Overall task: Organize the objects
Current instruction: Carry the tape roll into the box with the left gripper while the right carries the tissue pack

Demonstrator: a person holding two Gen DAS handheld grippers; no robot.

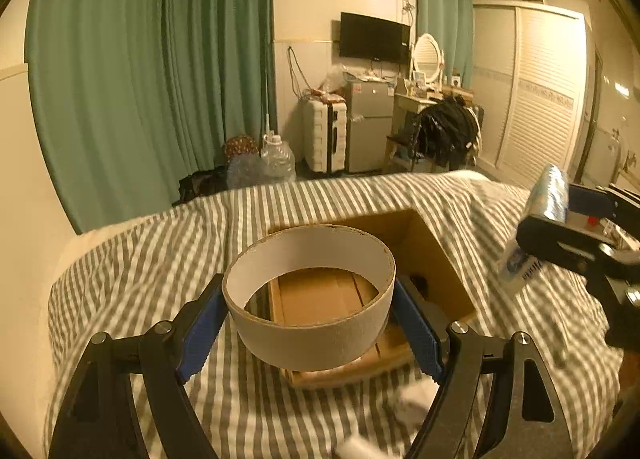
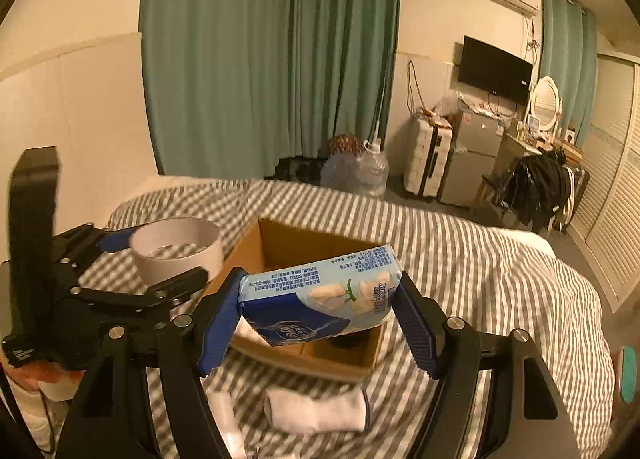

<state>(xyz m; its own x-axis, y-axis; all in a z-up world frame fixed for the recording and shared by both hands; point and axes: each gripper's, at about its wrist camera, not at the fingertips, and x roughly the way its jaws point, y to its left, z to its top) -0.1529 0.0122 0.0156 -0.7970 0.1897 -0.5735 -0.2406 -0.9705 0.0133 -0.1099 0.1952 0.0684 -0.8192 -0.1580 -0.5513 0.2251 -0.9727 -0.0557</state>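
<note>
My left gripper (image 1: 310,323) is shut on a wide white cardboard ring (image 1: 310,335) and holds it above the near edge of an open cardboard box (image 1: 436,255) on the striped bed. My right gripper (image 2: 318,311) is shut on a blue tissue pack (image 2: 320,299) and holds it above the same box (image 2: 296,247). The right gripper with the pack also shows at the right of the left wrist view (image 1: 552,199). The left gripper with the ring shows at the left of the right wrist view (image 2: 176,247).
A rolled white sock (image 2: 316,409) lies on the striped bedcover (image 2: 480,259) in front of the box. Another white item (image 2: 224,411) lies left of it. Beyond the bed are water jugs (image 2: 372,171), a suitcase (image 2: 428,159) and a small fridge (image 2: 472,155).
</note>
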